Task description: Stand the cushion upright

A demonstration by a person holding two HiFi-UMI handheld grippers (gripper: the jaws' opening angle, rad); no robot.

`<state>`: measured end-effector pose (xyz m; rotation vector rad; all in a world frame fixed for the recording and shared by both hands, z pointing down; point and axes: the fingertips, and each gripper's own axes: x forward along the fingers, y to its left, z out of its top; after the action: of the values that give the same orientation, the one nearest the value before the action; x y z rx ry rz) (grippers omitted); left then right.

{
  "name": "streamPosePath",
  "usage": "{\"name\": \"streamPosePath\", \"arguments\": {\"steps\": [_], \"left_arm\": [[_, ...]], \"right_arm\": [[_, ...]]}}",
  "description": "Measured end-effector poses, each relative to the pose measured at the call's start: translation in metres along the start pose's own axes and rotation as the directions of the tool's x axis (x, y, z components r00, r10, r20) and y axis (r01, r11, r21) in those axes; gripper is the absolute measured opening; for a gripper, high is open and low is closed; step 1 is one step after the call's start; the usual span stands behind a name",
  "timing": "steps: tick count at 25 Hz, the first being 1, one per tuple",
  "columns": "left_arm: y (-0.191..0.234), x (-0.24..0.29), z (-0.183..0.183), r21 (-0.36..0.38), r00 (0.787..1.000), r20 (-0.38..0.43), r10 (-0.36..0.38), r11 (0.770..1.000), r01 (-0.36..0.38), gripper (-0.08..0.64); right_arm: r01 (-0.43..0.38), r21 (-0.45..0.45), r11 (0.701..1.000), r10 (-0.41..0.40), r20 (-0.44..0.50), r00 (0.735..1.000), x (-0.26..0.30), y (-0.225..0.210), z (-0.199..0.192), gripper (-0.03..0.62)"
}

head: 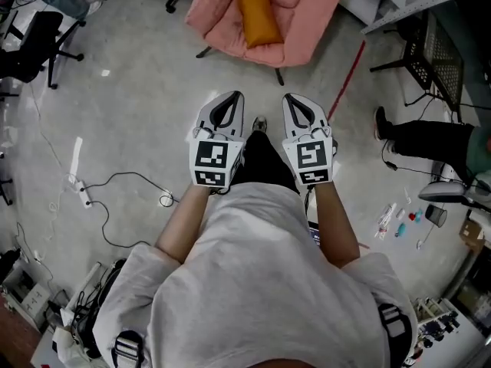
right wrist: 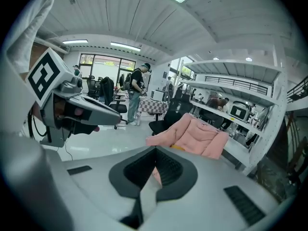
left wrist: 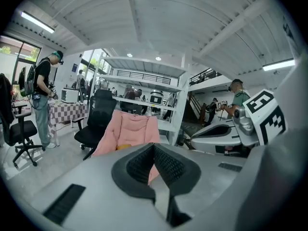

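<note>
An orange cushion (head: 258,15) lies flat in the seat of a pink padded chair (head: 307,29) at the top of the head view. Both grippers hang side by side over the bare floor, well short of the chair and pointing toward it. My left gripper (head: 232,96) is shut with nothing in it, and my right gripper (head: 291,98) is shut and empty too. In the left gripper view the pink chair (left wrist: 129,129) stands ahead beyond the closed jaws, with a sliver of the cushion (left wrist: 123,147) showing. The right gripper view shows the chair (right wrist: 198,134) and a strip of the cushion (right wrist: 177,148).
A black office chair (head: 34,44) stands at the far left, another black chair (left wrist: 96,121) beside the pink one. A power strip and cables (head: 100,194) trail on the floor at left. A red stick (head: 347,79) lies right of the grippers; a seated person's legs (head: 426,138) are at right.
</note>
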<state>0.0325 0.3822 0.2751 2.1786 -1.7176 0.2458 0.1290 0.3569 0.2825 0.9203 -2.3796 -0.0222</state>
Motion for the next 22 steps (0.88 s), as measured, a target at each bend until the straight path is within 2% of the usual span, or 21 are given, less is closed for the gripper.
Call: {"name": "streamPosePath", "arguments": {"steps": [8,13,17,22], "left_arm": [[0.027,0.070,0.000,-0.004,0.997,-0.080,-0.013,1.000,0.013,0.014],[0.044,0.133,0.006,-0.010,0.989,-0.147,-0.026,1.000,0.025,0.014],[0.054,0.178,0.004,-0.041,0.980,-0.199,-0.015,0.999,0.007,0.014],[0.058,0.225,-0.026,-0.073,0.959,-0.283,-0.026,0.997,0.005,0.014]], "right_arm": [[-0.001,-0.015,1.000,0.001,-0.026,1.000,0.065,-0.053,-0.001,0.008],[-0.019,-0.006,1.000,0.019,-0.094,0.995,0.114,-0.101,-0.016,0.008],[-0.053,-0.060,0.997,0.044,-0.149,0.988,0.151,-0.131,-0.024,0.008],[-0.145,-0.046,0.988,0.134,-0.185,0.974,0.200,-0.148,-0.050,0.008]]}}
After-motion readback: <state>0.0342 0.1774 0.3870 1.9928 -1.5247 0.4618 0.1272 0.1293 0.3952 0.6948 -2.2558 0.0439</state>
